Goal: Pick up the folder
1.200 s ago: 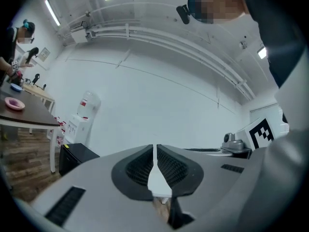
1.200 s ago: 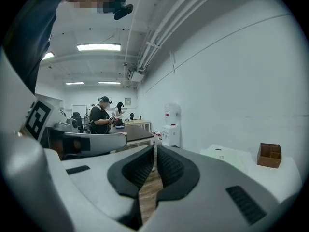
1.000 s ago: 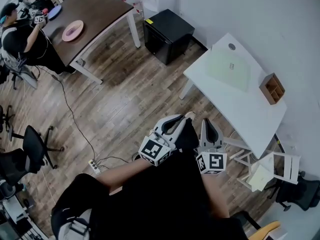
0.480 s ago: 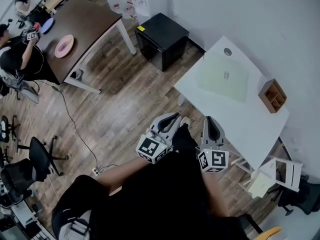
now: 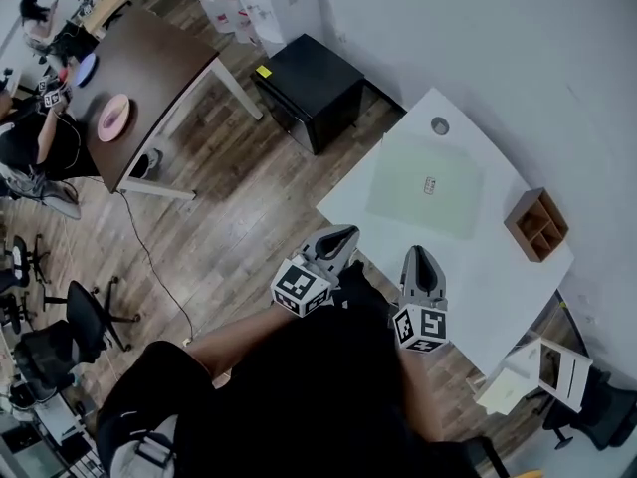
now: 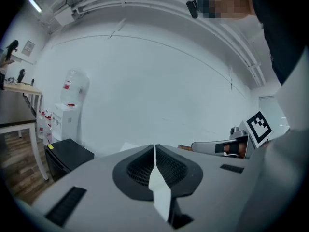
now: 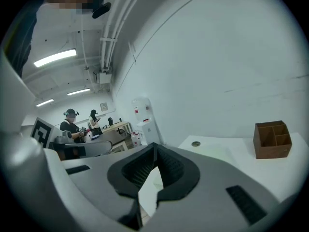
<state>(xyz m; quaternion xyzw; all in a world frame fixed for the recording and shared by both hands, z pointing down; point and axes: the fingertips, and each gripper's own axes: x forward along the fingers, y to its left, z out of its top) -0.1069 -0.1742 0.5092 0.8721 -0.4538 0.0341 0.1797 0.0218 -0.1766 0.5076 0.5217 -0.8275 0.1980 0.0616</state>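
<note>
A pale green folder [image 5: 425, 184] lies flat on the white table [image 5: 478, 267] in the head view, with a small label near its middle. My left gripper [image 5: 343, 233] is shut and empty, held over the floor just short of the table's near corner. To its right my right gripper [image 5: 420, 254] is also shut and empty, its tip over the table's near edge. Both point toward the table and the folder lies beyond them. In the left gripper view the jaws [image 6: 154, 148] meet in a thin line. The right gripper's jaws [image 7: 155, 146] also meet, with the table [image 7: 241, 153] ahead.
A brown wooden compartment box [image 5: 536, 226] stands on the table's right end, and a round grommet [image 5: 439, 125] sits at its far corner. A black cabinet [image 5: 311, 90] stands left of the table. A dark table [image 5: 149, 73] with people lies far left. A white chair [image 5: 562, 371] is at lower right.
Both grippers have moved forward toward the white table, which now sits closer and larger in the head view. The jaws of both stay closed.
</note>
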